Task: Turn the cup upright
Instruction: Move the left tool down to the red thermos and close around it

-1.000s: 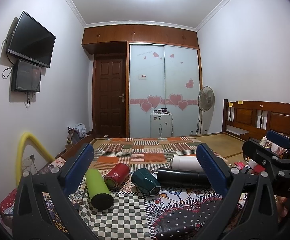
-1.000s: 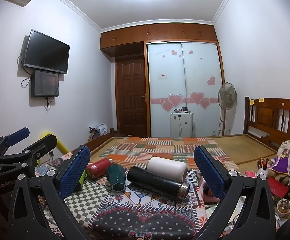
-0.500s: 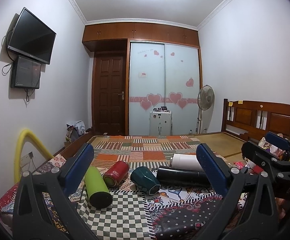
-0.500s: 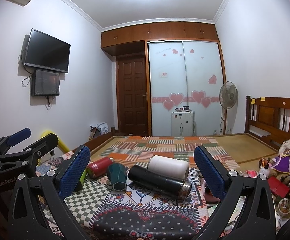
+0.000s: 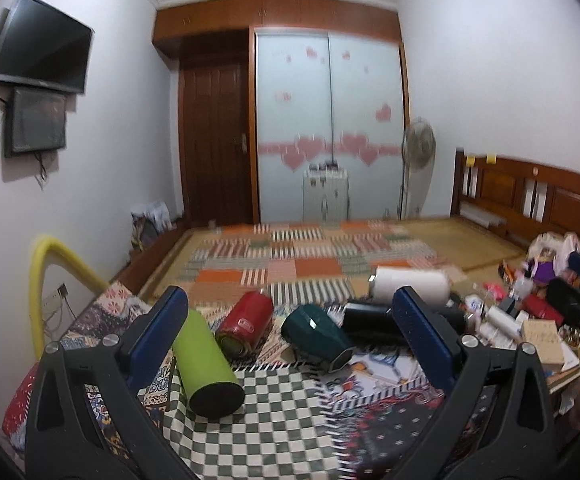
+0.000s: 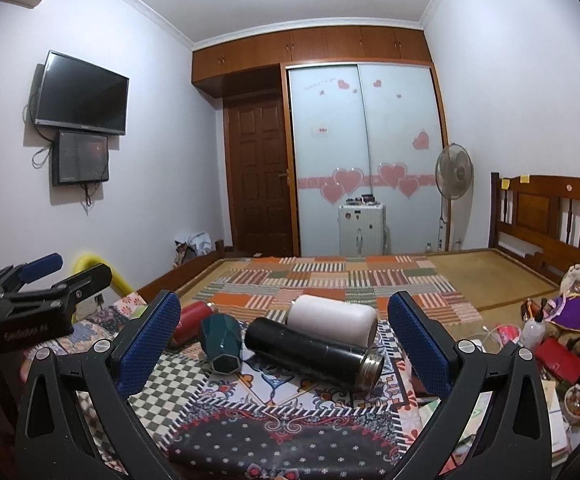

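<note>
Lying on its side on the patterned bed cover (image 6: pixel 290 440) among other toppled bottles, the dark green faceted cup (image 6: pixel 221 344) looks stiff, light, perhaps slippery, best gripped across its middle, while the left gripper (image 5: pixel 290 344) and right gripper (image 6: pixel 284 344) hold their jaws wide open, empty.

A television (image 6: pixel 81 94) hangs left of the wooden door (image 6: pixel 260 176).

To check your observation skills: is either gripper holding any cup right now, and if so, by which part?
Nothing is held. The left gripper and right gripper are both open, short of the cups.
</note>
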A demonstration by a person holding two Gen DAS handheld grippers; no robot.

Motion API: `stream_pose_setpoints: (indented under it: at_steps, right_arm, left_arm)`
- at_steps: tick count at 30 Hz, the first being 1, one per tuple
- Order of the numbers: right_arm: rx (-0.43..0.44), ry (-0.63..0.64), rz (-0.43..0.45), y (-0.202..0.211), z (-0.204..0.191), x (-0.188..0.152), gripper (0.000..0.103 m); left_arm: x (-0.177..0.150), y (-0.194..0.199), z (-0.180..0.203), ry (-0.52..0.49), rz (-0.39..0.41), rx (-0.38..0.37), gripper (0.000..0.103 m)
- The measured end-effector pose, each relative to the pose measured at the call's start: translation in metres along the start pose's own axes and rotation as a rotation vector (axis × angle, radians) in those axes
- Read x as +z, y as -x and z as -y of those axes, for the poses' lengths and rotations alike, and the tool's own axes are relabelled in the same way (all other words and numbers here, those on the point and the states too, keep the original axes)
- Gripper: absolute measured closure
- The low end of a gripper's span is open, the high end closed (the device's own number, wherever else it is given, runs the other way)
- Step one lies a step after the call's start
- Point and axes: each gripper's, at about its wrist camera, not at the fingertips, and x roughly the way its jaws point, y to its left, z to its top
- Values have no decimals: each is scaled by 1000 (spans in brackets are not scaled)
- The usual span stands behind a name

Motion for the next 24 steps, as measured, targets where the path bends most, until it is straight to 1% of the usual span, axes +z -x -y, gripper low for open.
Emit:
stream_pose_setpoints:
  at_steps: [1, 2, 3, 4, 5, 7, 8, 9, 10, 12, 14, 16, 17, 20, 24]
  right_arm:
    - [-3, 2, -6, -3, 2, 0, 0]
    - [-5, 4, -10, -6, 4, 0, 0]
    - [-8, 4, -14, -9, 6, -1, 0]
    - [-11, 3, -18, -11, 8, -1, 0]
    - [-14, 1, -24, -15, 10, -2, 0]
    - [-18, -3, -33, -21, 13, -3, 0]
    - [-21, -5, -38, -24, 14, -4, 0]
    - [-22, -8, -44, -27, 16, -5, 0]
    - [-22, -11, -49, -30, 17, -6, 0]
    - [-20, -16, -63, -36, 19, -8, 0]
    - [-12, -15, -78, -43, 20, -8, 0]
    - [-14, -8, -86, -48, 21, -10, 0]
    - [-15, -4, -88, -49, 20, -10, 0]
    - [-17, 5, -92, -56, 22, -11, 0]
    - [-18, 4, -106, -62, 25, -16, 0]
  left_arm:
    - [2, -11, -4, -5, -31, -5, 6]
    - [4, -23, -9, -11, -63, -5, 13]
    - [7, -38, -15, -19, -106, 2, 16]
    - [7, -47, -19, -21, -128, 5, 16]
    - [8, -63, -24, -25, -167, 1, 16]
    - [8, -88, -31, -43, -233, -2, 20]
    - [7, -98, -34, -50, -258, -4, 22]
    - [7, -113, -36, -60, -302, -10, 25]
    - [6, -124, -38, -62, -338, -24, 26]
    - [4, -155, -43, -65, -441, -78, 26]
    - [3, -183, -47, -72, -531, -99, 26]
    - [1, -204, -53, -69, -578, -106, 26]
    - [-1, -219, -56, -72, -617, -104, 27]
    - [-6, -245, -61, -72, -685, -102, 31]
    - [-13, -273, -68, -29, -783, -179, 32]
